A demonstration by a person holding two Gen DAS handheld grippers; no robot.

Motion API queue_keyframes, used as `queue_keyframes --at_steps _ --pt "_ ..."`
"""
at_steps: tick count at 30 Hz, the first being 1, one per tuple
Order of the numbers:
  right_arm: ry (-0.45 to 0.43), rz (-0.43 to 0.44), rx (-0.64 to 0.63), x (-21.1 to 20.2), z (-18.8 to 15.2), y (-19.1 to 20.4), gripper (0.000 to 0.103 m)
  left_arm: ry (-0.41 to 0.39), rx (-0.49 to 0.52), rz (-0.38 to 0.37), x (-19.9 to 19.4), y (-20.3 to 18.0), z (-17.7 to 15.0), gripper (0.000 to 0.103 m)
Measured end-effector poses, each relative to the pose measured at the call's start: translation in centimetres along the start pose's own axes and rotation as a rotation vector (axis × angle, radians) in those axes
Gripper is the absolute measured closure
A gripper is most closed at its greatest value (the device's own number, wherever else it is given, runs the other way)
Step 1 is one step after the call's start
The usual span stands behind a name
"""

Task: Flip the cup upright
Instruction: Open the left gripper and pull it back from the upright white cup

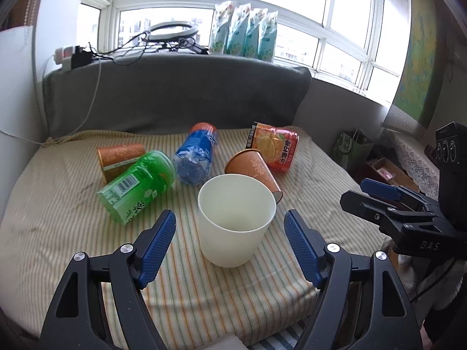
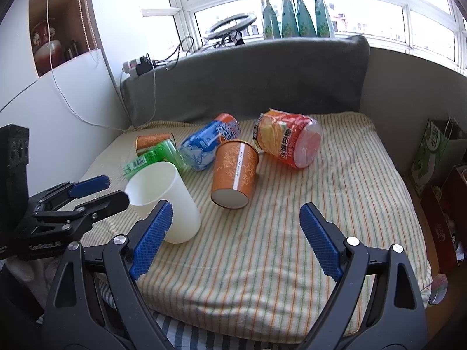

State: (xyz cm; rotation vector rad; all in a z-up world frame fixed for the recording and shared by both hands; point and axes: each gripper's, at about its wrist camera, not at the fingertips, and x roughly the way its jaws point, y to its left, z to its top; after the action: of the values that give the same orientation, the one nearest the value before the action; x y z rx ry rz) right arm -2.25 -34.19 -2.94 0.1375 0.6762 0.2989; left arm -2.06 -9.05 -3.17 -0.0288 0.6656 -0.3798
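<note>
The white cup [image 1: 236, 218] stands upright on the striped cloth [image 1: 58, 227] — left gripper [image 1: 230, 227] gaping wide around it, untouching; right gripper [image 2: 236, 227] equally wide, empty.

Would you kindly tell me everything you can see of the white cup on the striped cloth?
The white cup is plain, unmarked and handleless, tapering towards its base; it looks like matte plastic, though paper is possible. It stands mouth-up and empty on the striped cloth, seemingly leaning a little. It sits between the open fingers of the left gripper, which do not touch it. An orange paper cup lies on its side just behind; contact between them cannot be told.
</note>
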Motion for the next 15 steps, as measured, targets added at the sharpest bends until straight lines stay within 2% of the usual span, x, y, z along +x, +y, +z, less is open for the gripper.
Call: queue_keyframes --at_steps 8,10,14,15 --pt "-0.083 -0.034 -0.014 -1.4 -0.1 1.4 0.011 -0.107 0.004 0.046 -3.1 0.4 -0.6 0.026" --pt "-0.11 -0.06 -0.034 -1.9 -0.3 1.9 0.006 -0.132 0.004 0.067 -3.6 0.5 -0.8 0.026" --pt "-0.168 -0.116 -0.073 -2.9 -0.6 2.9 0.003 -0.192 0.006 0.117 -4.7 0.7 -1.0 0.026" --pt "-0.182 -0.125 -0.075 -3.2 -0.6 3.0 0.001 -0.214 0.006 0.132 -5.0 0.8 -1.1 0.023"
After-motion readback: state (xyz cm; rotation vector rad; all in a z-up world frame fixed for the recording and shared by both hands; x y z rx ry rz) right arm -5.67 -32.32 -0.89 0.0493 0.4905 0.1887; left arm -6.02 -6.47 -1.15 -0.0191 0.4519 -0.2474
